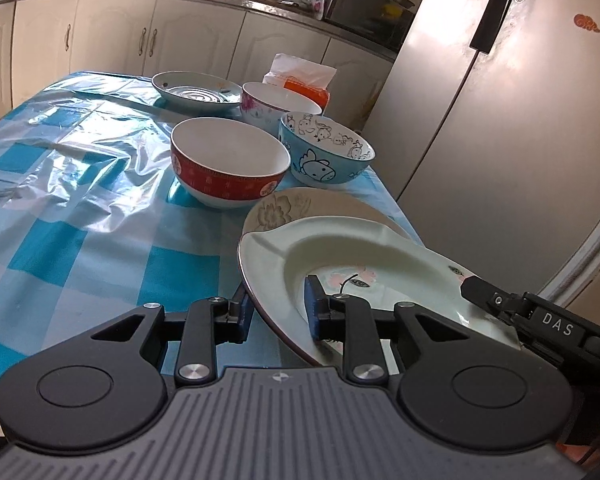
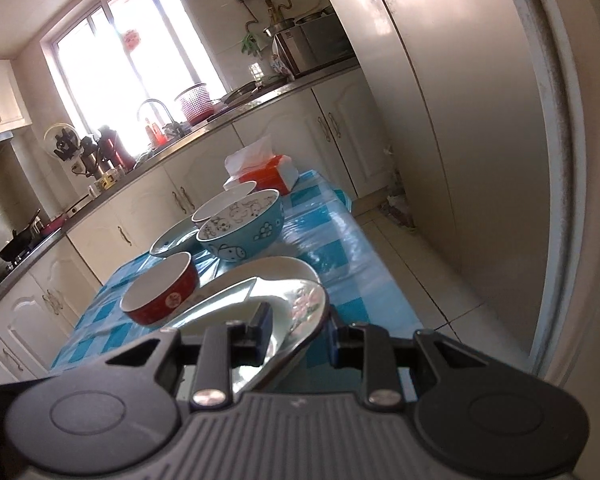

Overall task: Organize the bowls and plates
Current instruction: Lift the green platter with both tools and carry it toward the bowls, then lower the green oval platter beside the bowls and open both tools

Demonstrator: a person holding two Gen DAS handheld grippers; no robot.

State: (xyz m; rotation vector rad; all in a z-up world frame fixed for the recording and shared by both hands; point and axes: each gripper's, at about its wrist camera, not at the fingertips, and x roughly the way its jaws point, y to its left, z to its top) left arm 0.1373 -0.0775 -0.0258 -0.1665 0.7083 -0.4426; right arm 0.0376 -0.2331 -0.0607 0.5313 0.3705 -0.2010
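Observation:
A pale green plate (image 1: 340,248) with a pink flower print is held at its rim by both grippers. My left gripper (image 1: 278,312) is shut on its near edge, one blue pad inside the plate and one under the rim. My right gripper (image 2: 300,332) is shut on the plate (image 2: 300,304) at the opposite edge, and its black tip (image 1: 476,286) shows in the left wrist view. The plate hangs tilted over a beige floral plate (image 1: 284,204) on the table. Behind stand a red bowl (image 1: 228,160), a blue cartoon bowl (image 1: 324,152), a pink-flowered bowl (image 1: 276,100) and a patterned plate (image 1: 196,92).
The table (image 1: 80,200) has a blue-and-white checked plastic cover, and its left half is bare. An orange tissue box (image 1: 304,80) stands at the far end. A tall fridge (image 1: 500,120) rises close on the right. Kitchen cabinets and a counter run behind.

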